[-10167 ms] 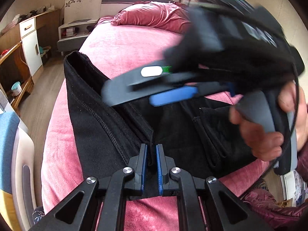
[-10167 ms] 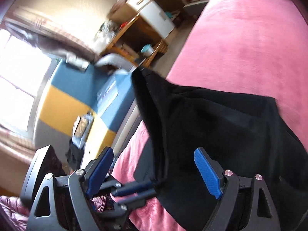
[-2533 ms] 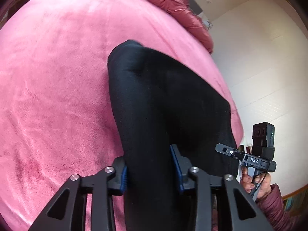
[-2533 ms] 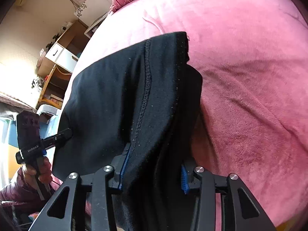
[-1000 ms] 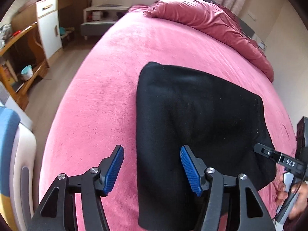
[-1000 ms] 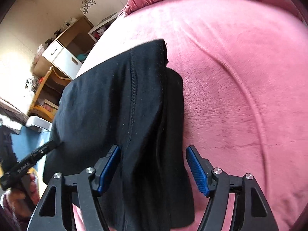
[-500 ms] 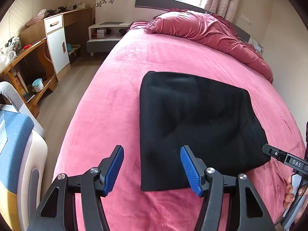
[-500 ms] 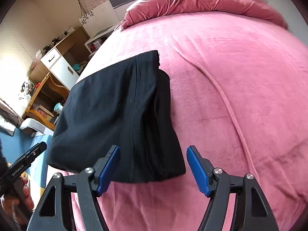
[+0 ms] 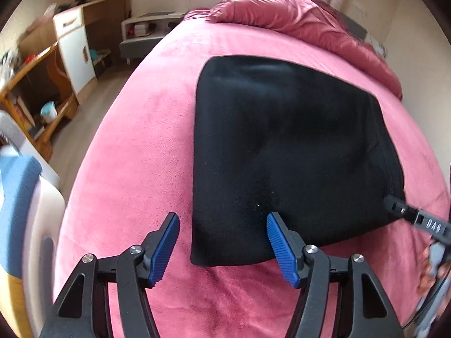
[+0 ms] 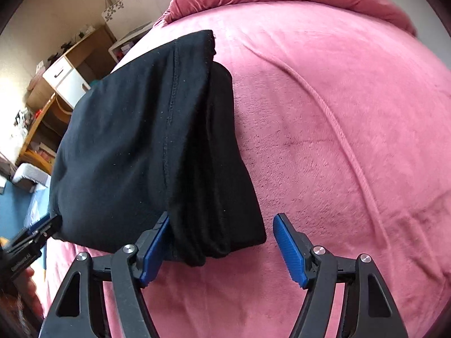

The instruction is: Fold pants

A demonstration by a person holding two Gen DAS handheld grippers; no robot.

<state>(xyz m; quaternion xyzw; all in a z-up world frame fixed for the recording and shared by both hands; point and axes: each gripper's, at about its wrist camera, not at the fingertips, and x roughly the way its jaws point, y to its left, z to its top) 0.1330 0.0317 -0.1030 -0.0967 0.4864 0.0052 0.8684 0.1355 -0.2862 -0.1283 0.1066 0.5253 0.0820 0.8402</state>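
Note:
The black pants (image 9: 287,152) lie folded into a thick rectangle on the pink bed (image 9: 135,146). My left gripper (image 9: 224,248) is open over the near left corner of the bundle, holding nothing. My right gripper (image 10: 222,246) is open over the near right corner of the pants (image 10: 146,146), where stacked layers show at the edge. The tip of the right gripper shows in the left wrist view (image 9: 414,219) at the bundle's right corner. The left gripper's tip shows in the right wrist view (image 10: 31,236) at the left corner.
A rumpled dark pink duvet (image 9: 298,25) lies at the head of the bed. A wooden desk with a white cabinet (image 9: 73,48) and a low shelf (image 9: 146,28) stand left of the bed. A blue and white chair (image 9: 22,197) is near the bed's left edge.
Both grippers, shut on the pants 2.5 s ago, have opened and let go. Since half a second ago both have come closer to the near edge of the bundle.

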